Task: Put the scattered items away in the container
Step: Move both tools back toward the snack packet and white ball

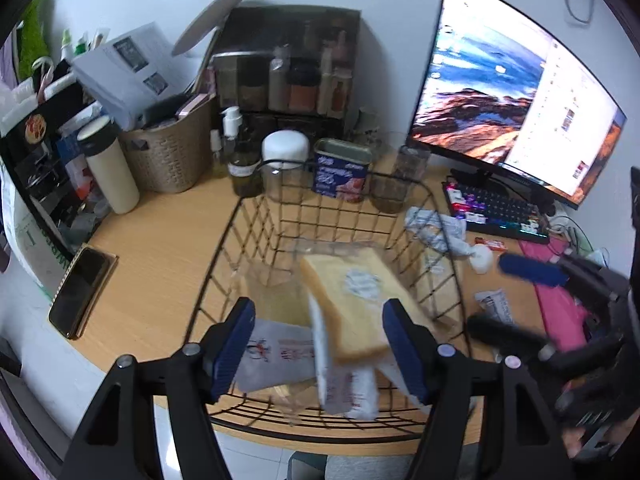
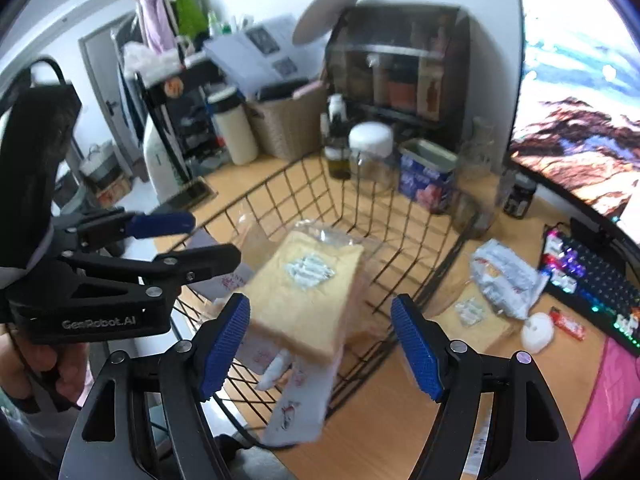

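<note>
The left tongs (image 1: 319,354) are standing apart over the near rim of the wire basket (image 1: 256,216), and the right tongs (image 2: 320,346) are likewise standing apart, gripping nothing. A bagged bread slice (image 2: 308,292) is showing blurred between the right tongs' pads (image 2: 226,344) above the basket, touching neither as far as can be told. Right of the basket, a second bread pack (image 2: 474,322), a crumpled white wrapper (image 2: 506,278) and a red bar (image 2: 566,323) are lying on the surface (image 1: 160,248).
</note>
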A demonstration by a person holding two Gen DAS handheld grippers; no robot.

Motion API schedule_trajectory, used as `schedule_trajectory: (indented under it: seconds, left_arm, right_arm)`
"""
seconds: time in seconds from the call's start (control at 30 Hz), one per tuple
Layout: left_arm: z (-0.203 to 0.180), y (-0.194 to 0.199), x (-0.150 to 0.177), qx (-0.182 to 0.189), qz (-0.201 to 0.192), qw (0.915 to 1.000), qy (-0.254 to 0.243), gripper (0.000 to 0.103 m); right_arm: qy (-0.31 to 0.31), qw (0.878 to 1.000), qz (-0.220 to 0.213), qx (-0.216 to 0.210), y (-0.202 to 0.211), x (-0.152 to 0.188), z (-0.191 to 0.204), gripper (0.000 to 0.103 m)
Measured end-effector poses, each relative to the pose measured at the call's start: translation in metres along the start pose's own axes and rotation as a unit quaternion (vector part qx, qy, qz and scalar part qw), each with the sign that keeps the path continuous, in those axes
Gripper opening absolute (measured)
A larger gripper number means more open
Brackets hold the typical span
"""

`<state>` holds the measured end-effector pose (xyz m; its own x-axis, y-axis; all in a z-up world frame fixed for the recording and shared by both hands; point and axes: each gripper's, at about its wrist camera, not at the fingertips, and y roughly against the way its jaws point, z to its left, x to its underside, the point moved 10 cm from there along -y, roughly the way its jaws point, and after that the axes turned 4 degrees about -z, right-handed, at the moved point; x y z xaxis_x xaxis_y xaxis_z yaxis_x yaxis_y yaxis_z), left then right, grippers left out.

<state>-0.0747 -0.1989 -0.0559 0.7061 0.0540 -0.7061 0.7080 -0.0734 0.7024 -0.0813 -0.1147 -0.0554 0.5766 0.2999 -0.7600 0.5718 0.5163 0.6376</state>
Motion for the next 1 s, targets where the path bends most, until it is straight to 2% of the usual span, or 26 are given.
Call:
schedule_trajectory:
  seconds: [0.17,0.3,0.43,0.6,0.8,1.0]
  left_arm:
    - [-0.040,0.000,0.002,0.033,0.005,0.9992,-0.020,0.072]
    - [-0.093,-0.002,0.009,0.069,0.016,0.9956,-0.060,0.072]
    - [-0.149,-0.007,0.016,0.102,0.029,0.9893,-0.100,0.072]
    - [-0.194,-0.024,0.028,0.132,0.053,0.9834,-0.112,0.072]
    - [-0.247,-0.056,0.046,0.157,0.086,0.9761,-0.123,0.072]
    - [-0.274,-0.087,0.062,0.149,0.116,0.9737,-0.128,0.072]
  right_arm:
    - [-0.016,0.998,-0.045,0.051,0.049,0.003,-0.048,0.074]
    - [-0.042,0.996,-0.030,0.079,0.062,0.026,-0.086,0.074]
    - [-0.066,0.993,-0.005,0.101,0.071,0.062,-0.118,0.069]
    - [-0.102,0.984,-0.010,0.144,0.102,0.094,-0.164,0.068]
    - [-0.130,0.976,-0.013,0.171,0.129,0.118,-0.206,0.069]
    - [-0.133,0.976,0.000,0.174,0.131,0.135,-0.228,0.069]
